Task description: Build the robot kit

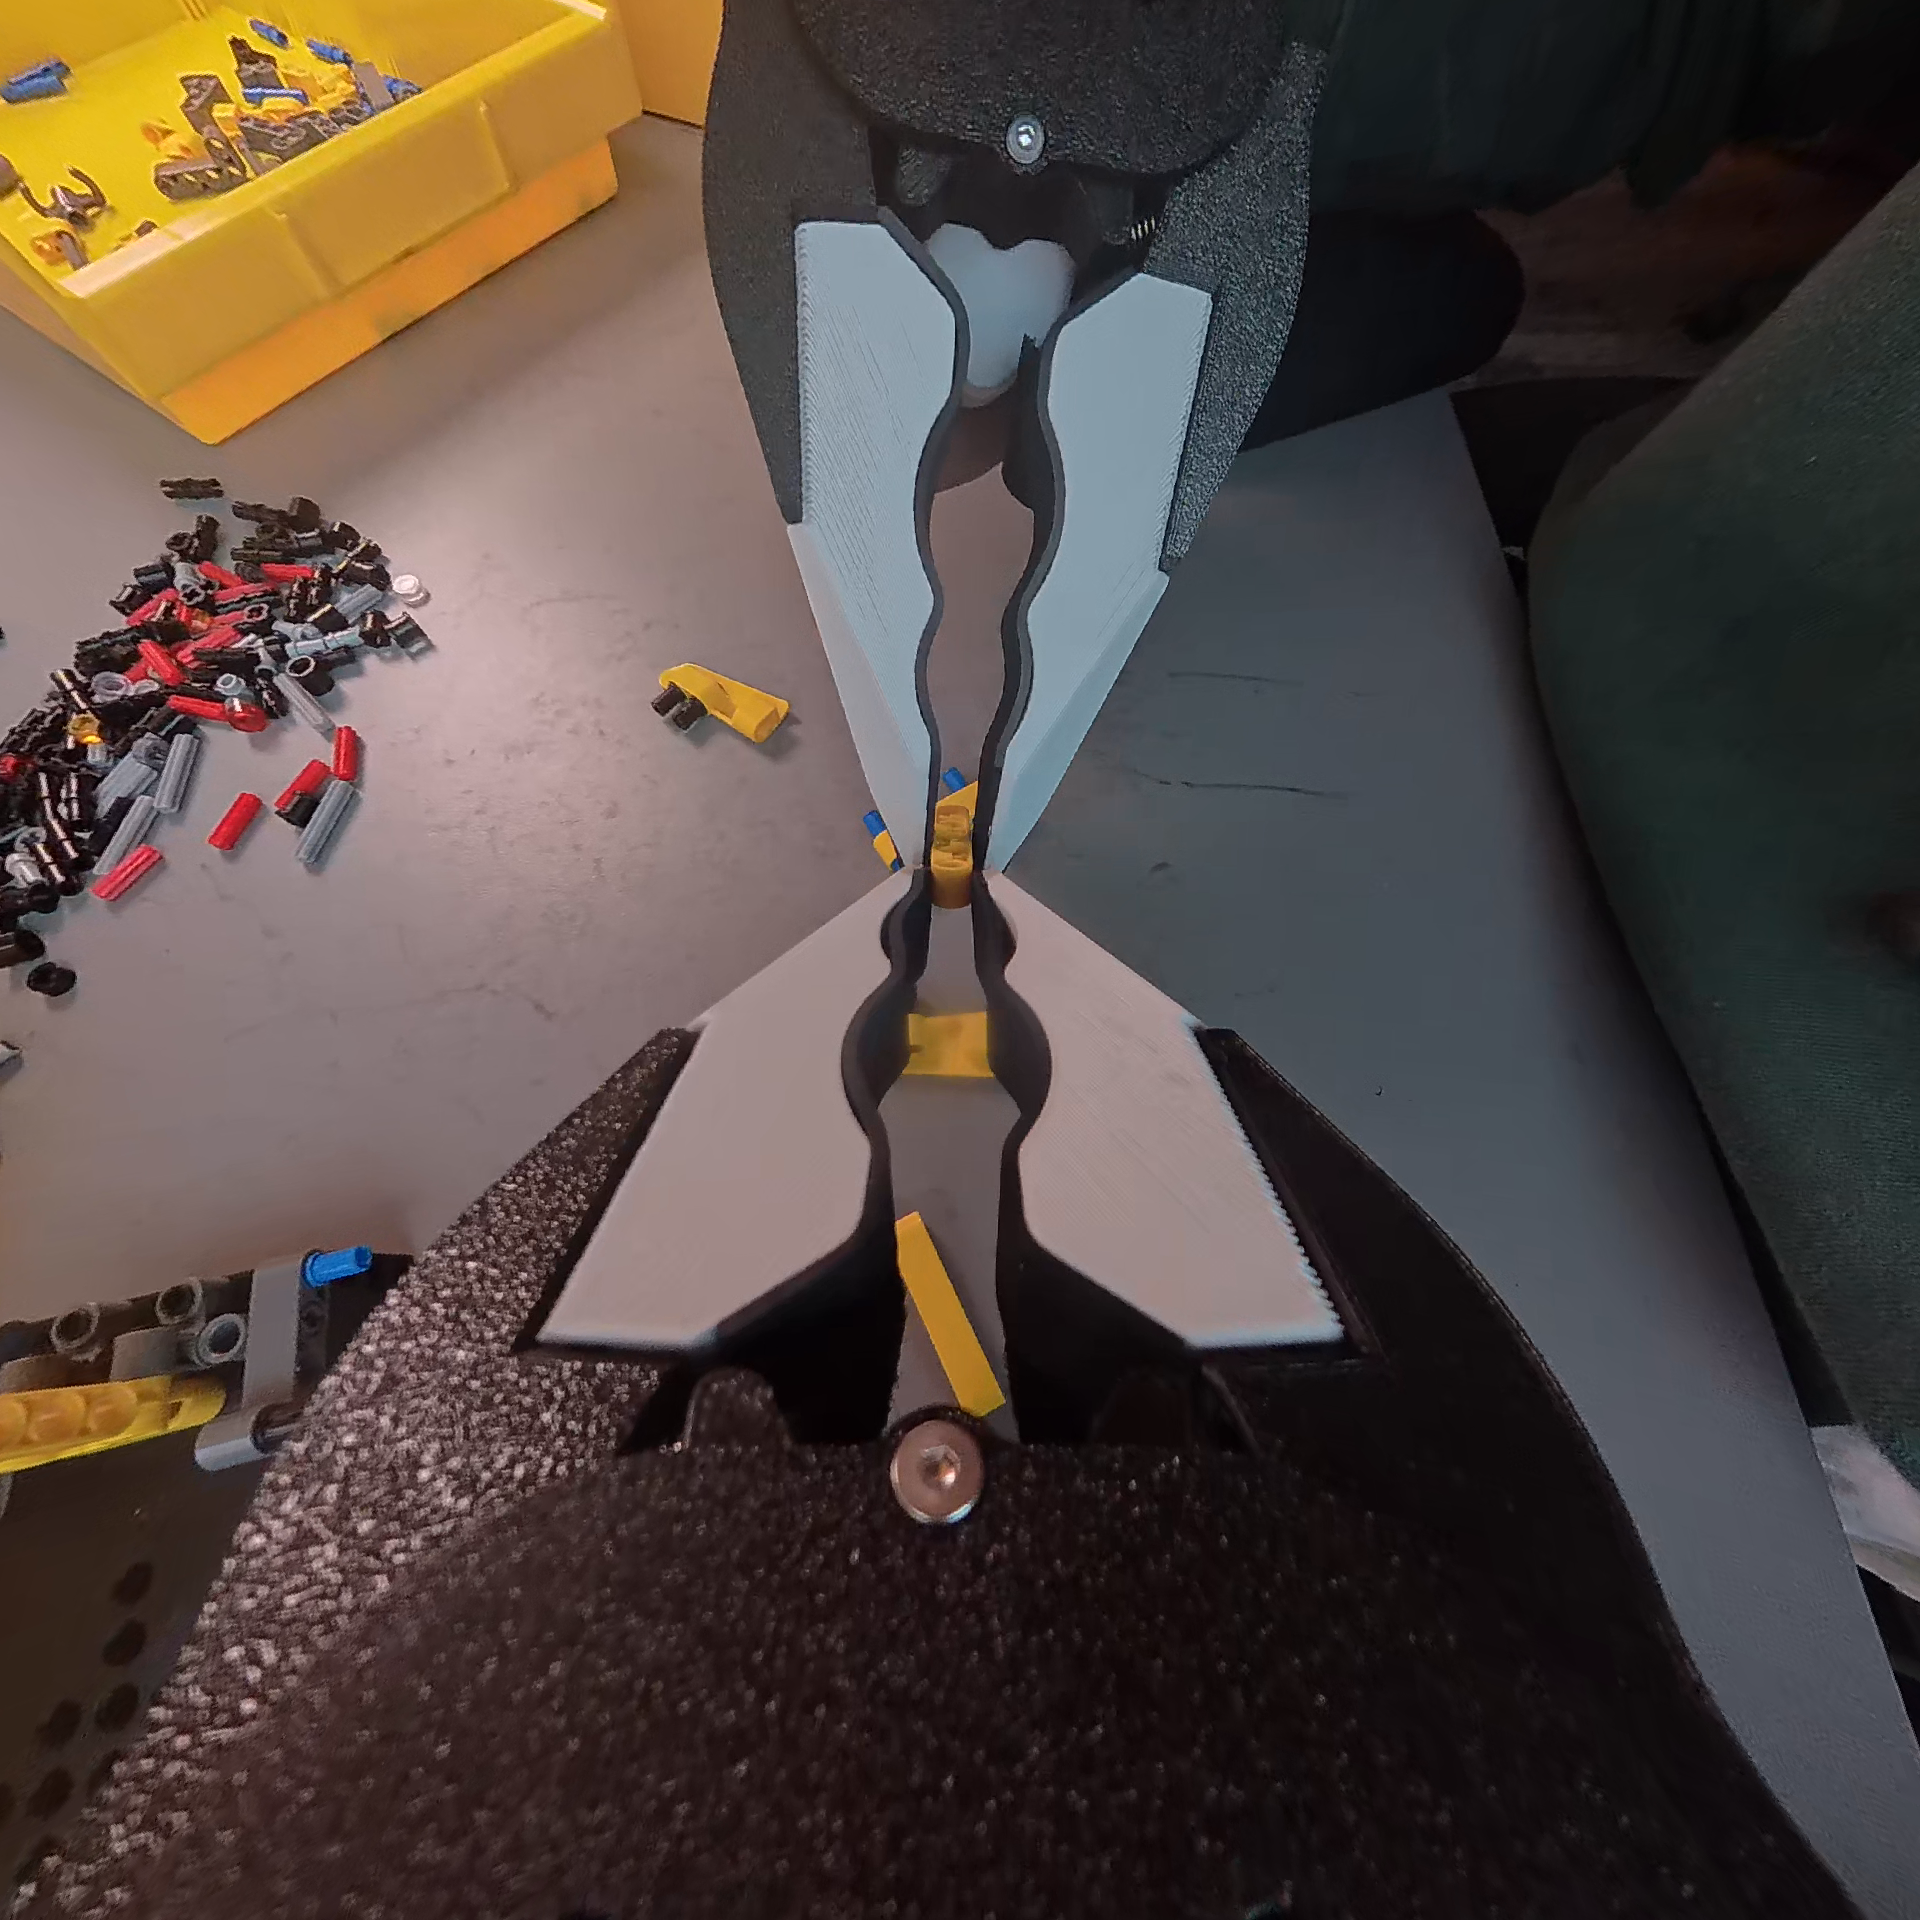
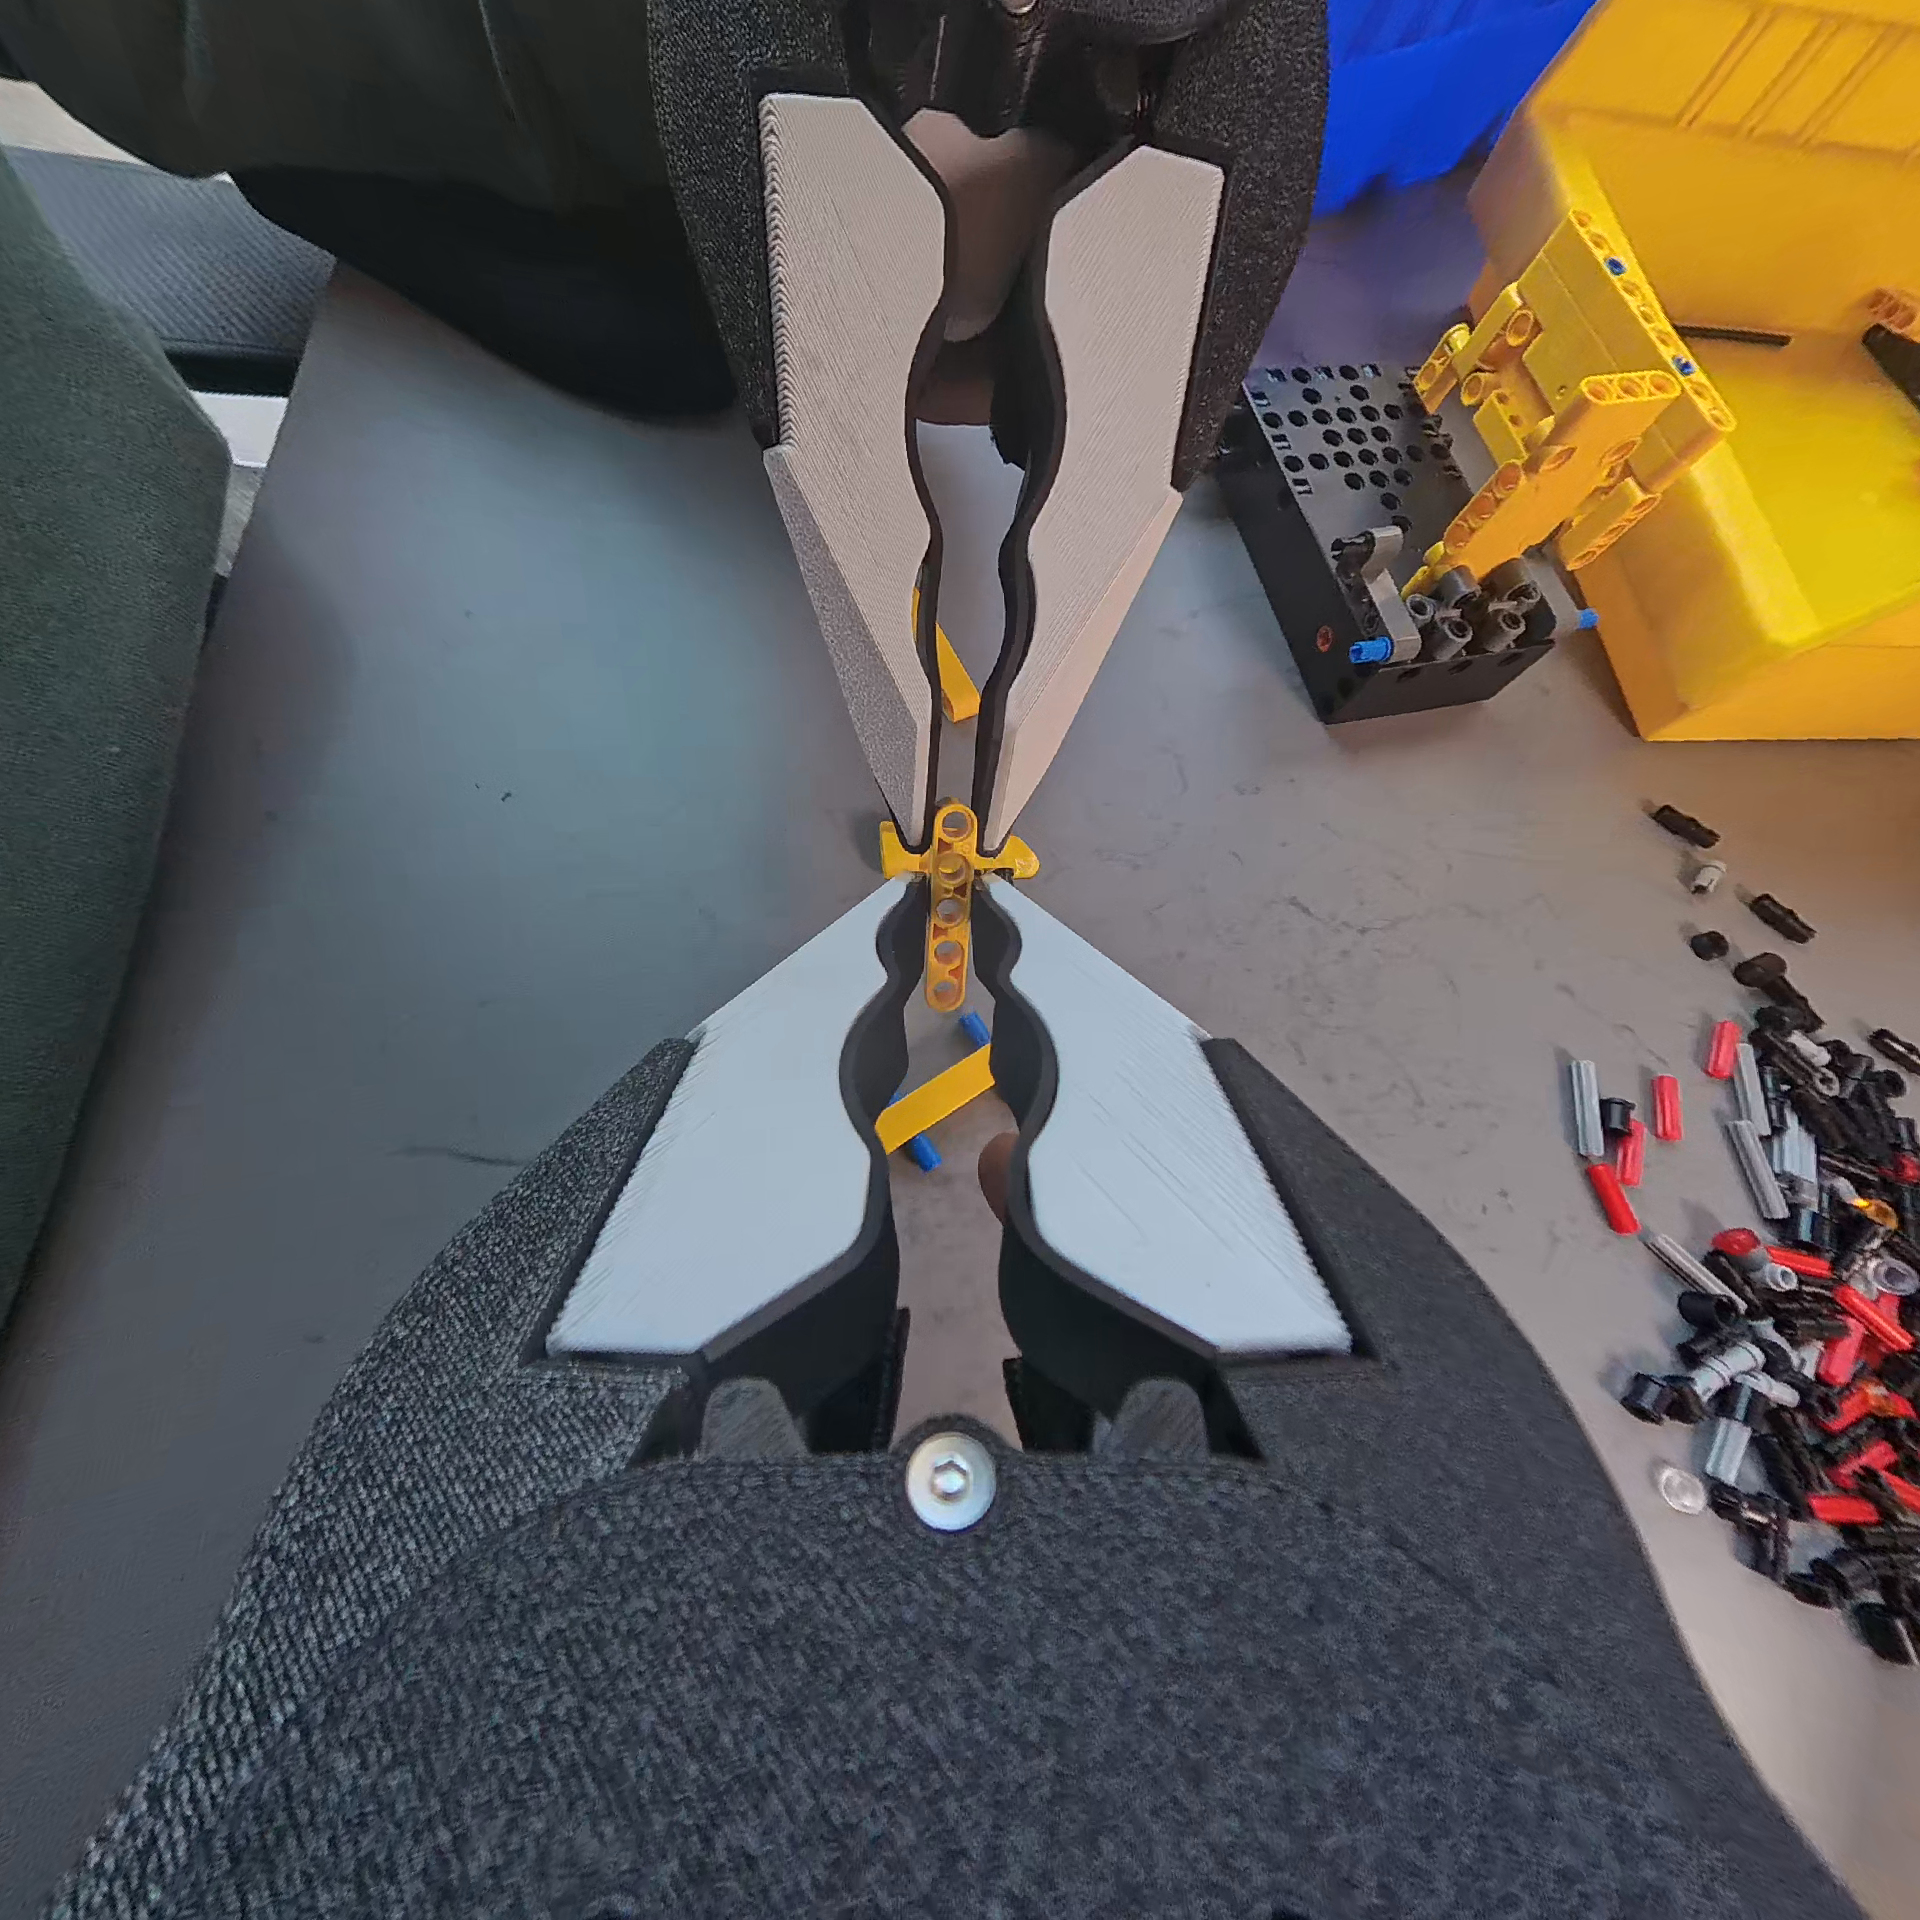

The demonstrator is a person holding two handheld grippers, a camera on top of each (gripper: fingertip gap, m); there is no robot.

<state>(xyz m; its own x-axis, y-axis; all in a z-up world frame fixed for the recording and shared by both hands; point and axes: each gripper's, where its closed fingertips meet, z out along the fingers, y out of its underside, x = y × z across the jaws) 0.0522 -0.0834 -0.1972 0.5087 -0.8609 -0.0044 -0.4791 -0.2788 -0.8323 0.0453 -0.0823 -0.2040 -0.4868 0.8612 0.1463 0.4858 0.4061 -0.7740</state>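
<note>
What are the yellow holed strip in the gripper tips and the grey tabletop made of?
The yellow holed strip looks like moulded hard plastic: glossy, uniform colour, neat round holes. The grey tabletop seems a smooth matt laminate or coated board, faintly mottled and scuffed; its exact material is unclear.

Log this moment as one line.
left gripper: shut on yellow beam | right gripper: shut on same yellow beam | tips meeting | above grey table

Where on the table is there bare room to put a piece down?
The table is bare between the two grippers and the dark chair. A smaller bare patch lies between the pile of pins and the loose yellow piece. It is crowded at the pile, by the yellow bin and the black block.
</note>
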